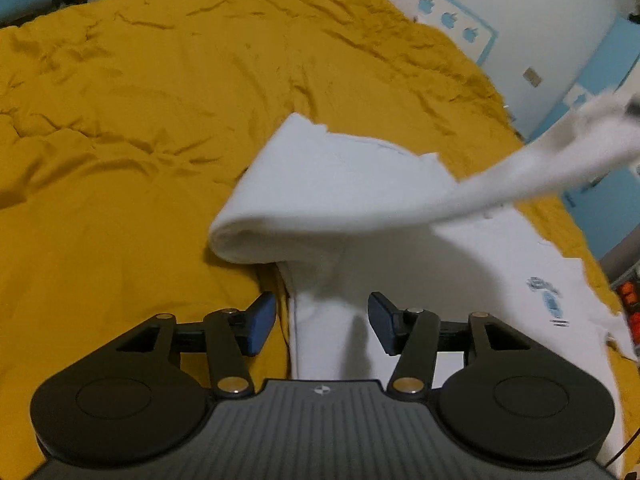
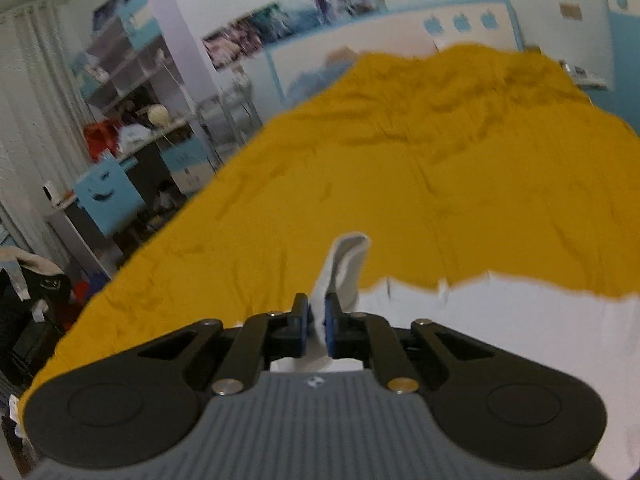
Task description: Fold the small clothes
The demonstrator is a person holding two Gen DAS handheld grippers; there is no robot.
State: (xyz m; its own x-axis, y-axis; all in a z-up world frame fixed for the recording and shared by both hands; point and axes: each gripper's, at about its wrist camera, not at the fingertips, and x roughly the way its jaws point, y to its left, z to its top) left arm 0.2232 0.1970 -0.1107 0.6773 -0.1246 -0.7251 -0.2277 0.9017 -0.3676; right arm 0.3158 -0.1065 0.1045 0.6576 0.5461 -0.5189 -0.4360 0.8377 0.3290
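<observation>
White garment (image 1: pixel 360 184) lies on the yellow bedspread (image 1: pixel 120 120), centre to lower right of the left wrist view. One fold is already rolled over at frame centre. A small blue print (image 1: pixel 546 300) shows near the right edge.

Right tool (image 2: pixel 316 320): clenched on a strip of the white cloth, which sticks up between the blue pads at lower centre of its own view. In the left view that same strip stretches, blurred, toward the upper right of the frame.

Left tool (image 1: pixel 322 324): jaws apart, nothing between the pads. It hangs over the garment's near edge, left pad above the bedspread, right pad above white cloth.

Step in hand, as I judge it: carrying a sleeve or corner across the body to lay the next fold.
- Keep the raised strip taut but not dragging the rest.
- The free left tool could pin the near edge so the earlier fold stays put.
- Lay the strip down flat before releasing.

View differences:
- The left view alone shows the folded roll, the print and the garment's spread.
- The right view alone confirms the pinch, and shows shelves (image 2: pixel 128 64) and clutter at its left edge.
</observation>
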